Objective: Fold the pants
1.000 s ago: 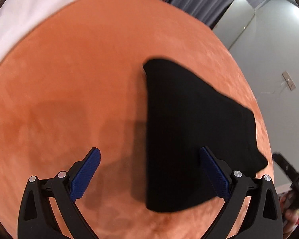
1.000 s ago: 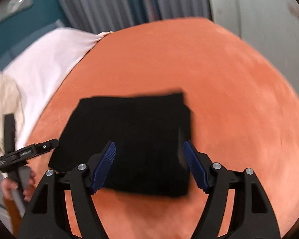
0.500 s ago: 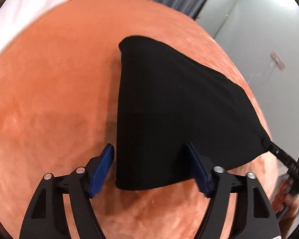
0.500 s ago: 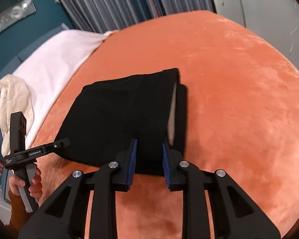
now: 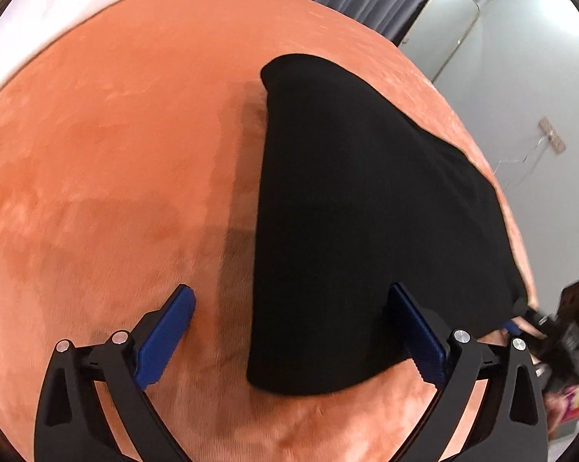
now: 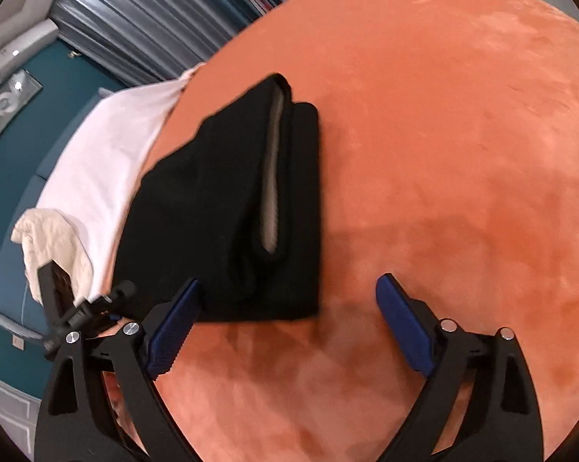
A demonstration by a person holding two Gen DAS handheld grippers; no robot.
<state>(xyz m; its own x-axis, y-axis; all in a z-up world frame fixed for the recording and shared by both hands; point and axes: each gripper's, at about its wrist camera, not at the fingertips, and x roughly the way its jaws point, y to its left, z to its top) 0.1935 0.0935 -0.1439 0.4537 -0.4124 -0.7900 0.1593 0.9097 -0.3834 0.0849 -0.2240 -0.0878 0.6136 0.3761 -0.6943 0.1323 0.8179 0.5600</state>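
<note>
Here the folded black pants (image 5: 366, 223) lie flat on the orange bed cover (image 5: 96, 192), bare cover open beyond their near edge. The left gripper (image 5: 293, 331) angles down, opening wide astride the near corner; the right gripper (image 6: 289, 323) is opening too, touching nothing.
</note>
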